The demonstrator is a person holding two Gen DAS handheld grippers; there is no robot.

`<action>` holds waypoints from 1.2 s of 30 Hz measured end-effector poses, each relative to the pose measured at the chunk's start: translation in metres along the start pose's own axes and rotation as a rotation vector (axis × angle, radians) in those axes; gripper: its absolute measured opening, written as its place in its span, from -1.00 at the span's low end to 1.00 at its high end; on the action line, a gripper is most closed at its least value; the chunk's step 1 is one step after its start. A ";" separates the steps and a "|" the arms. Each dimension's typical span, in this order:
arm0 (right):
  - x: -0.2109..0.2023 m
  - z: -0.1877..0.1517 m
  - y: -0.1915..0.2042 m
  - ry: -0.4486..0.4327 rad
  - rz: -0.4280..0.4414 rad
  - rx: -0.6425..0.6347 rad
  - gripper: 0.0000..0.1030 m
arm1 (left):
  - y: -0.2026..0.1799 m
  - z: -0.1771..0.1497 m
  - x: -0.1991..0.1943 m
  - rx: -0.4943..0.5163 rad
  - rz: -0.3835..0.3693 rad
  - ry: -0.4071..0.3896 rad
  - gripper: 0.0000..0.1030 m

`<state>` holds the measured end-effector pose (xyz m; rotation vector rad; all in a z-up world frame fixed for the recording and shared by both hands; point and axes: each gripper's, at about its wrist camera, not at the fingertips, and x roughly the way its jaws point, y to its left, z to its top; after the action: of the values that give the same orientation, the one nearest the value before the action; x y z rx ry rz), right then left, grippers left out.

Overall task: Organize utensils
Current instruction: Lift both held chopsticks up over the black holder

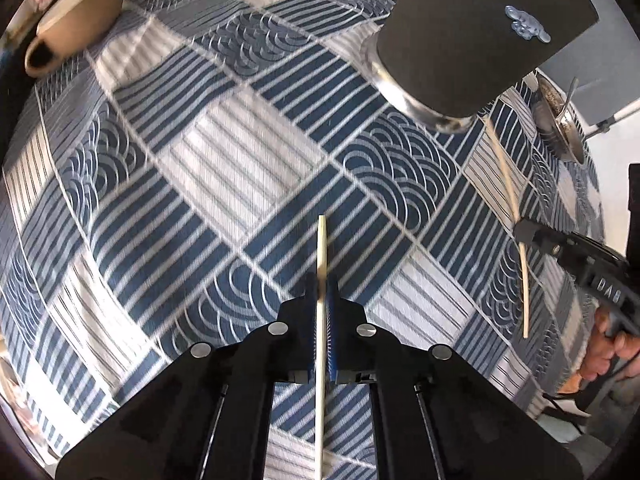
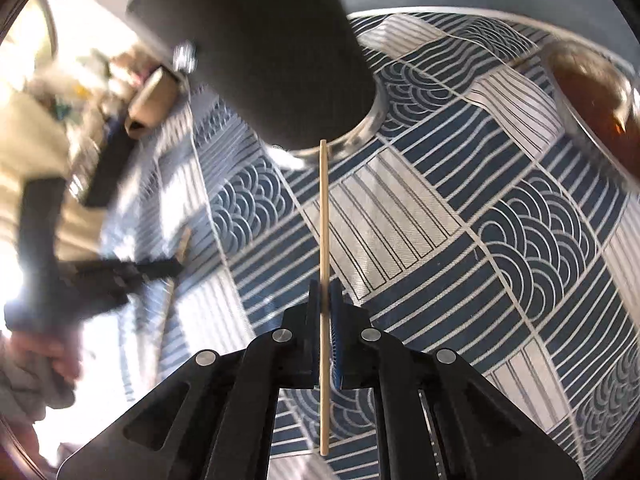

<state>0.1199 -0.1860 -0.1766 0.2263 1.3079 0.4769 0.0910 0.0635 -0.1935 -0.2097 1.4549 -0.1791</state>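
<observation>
My left tool (image 1: 323,300) is clamped on a pale chopstick (image 1: 321,264), its jaws drawn in tight around the thin stick, which runs up between the pads and out past the tips. My right tool (image 2: 325,300) is pinched the same way on a second chopstick (image 2: 324,216), held upright in its view so that the far end reaches the foot of the dark holder (image 2: 256,52).

That holder, a tall black cylinder with a shiny metal rim at its base, stands on the worktop (image 1: 224,168), which wears a blue and white patterned cloth. I take it as my landmark. In the left view, the holder (image 1: 480,32) sits ahead and to the right of my left tool, with bare cloth between them. My right tool (image 1: 532,236) shows below the holder near the right edge, its chopstick (image 1: 516,220) slanting across it, and my hand (image 1: 612,348) is wrapped on the grip lower down.

To the far left of the holder a tan cup (image 1: 72,20) lies tipped on its side by the worktop's edge. Just right of the holder sits a metal bowl (image 1: 560,120) with a spoon handle (image 1: 570,92) sticking up from it. In the right view a brown, metal-rimmed vessel (image 2: 592,92) stands to the right of the holder, blurred.
</observation>
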 end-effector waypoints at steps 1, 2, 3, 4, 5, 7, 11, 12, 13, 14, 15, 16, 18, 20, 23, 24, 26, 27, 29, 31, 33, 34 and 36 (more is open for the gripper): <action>-0.005 0.001 -0.002 -0.013 0.021 0.012 -0.91 | 0.002 -0.002 -0.001 -0.010 -0.013 0.011 -0.91; -0.009 0.002 -0.002 -0.021 0.033 0.019 -0.91 | -0.001 -0.014 -0.003 -0.018 -0.022 0.016 -0.91; -0.012 0.003 -0.001 -0.030 0.043 0.021 -0.91 | 0.000 -0.016 -0.006 -0.025 -0.027 0.015 -0.91; -0.016 0.006 -0.001 -0.042 0.053 0.020 -0.91 | 0.003 -0.017 -0.010 -0.031 -0.040 0.010 -0.91; -0.021 0.007 0.000 -0.054 0.055 0.017 -0.91 | 0.004 -0.017 -0.015 -0.031 -0.047 0.005 -0.91; -0.031 0.009 0.000 -0.075 0.081 0.027 -0.91 | 0.004 -0.011 -0.025 -0.013 -0.036 -0.019 -0.91; -0.049 0.018 0.006 -0.136 0.118 0.018 -0.91 | -0.001 -0.002 -0.041 0.005 -0.097 -0.041 -0.91; -0.055 0.019 0.010 -0.149 0.122 0.000 -0.91 | -0.001 -0.002 -0.046 0.001 -0.117 -0.054 -0.91; -0.060 0.020 0.014 -0.157 0.125 -0.011 -0.89 | -0.003 -0.001 -0.054 0.007 -0.123 -0.075 -0.91; -0.066 0.021 0.017 -0.169 0.135 -0.015 -0.89 | -0.007 0.001 -0.062 0.021 -0.128 -0.097 -0.91; -0.070 0.021 0.018 -0.179 0.144 -0.016 -0.88 | -0.009 0.003 -0.068 0.032 -0.132 -0.113 -0.91; -0.075 0.022 0.020 -0.191 0.150 -0.018 -0.87 | -0.010 0.008 -0.077 0.047 -0.132 -0.135 -0.91; -0.083 0.023 0.021 -0.212 0.153 -0.015 -0.87 | -0.018 0.019 -0.088 0.079 -0.129 -0.172 -0.91; -0.091 0.022 0.018 -0.223 0.167 -0.006 -0.87 | -0.026 0.032 -0.097 0.106 -0.126 -0.188 -0.91; -0.100 0.018 0.018 -0.226 0.191 -0.011 -0.90 | -0.034 0.040 -0.112 0.135 -0.124 -0.218 -0.91; -0.100 0.016 0.019 -0.219 0.185 -0.017 -0.90 | -0.032 0.044 -0.118 0.141 -0.128 -0.224 -0.91; -0.101 0.011 0.020 -0.210 0.180 -0.024 -0.90 | -0.034 0.050 -0.127 0.151 -0.140 -0.244 -0.91; -0.102 0.009 0.020 -0.209 0.182 -0.021 -0.90 | -0.035 0.053 -0.130 0.150 -0.149 -0.252 -0.91; -0.106 0.006 0.019 -0.218 0.185 -0.014 -0.90 | -0.037 0.058 -0.136 0.152 -0.161 -0.265 -0.91; -0.114 0.004 0.020 -0.236 0.200 -0.016 -0.90 | -0.043 0.063 -0.141 0.164 -0.157 -0.282 -0.91; -0.122 0.004 0.022 -0.250 0.207 -0.024 -0.90 | -0.046 0.068 -0.150 0.174 -0.158 -0.303 -0.91; -0.126 0.005 0.023 -0.255 0.206 -0.028 -0.90 | -0.048 0.071 -0.157 0.180 -0.160 -0.314 -0.92; -0.136 0.008 0.025 -0.281 0.221 -0.038 -0.90 | -0.052 0.076 -0.168 0.195 -0.155 -0.341 -0.92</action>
<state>0.0981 -0.2254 -0.0457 0.3943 1.0032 0.6323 0.1491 0.0575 -0.0111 -0.1833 1.0751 -0.3909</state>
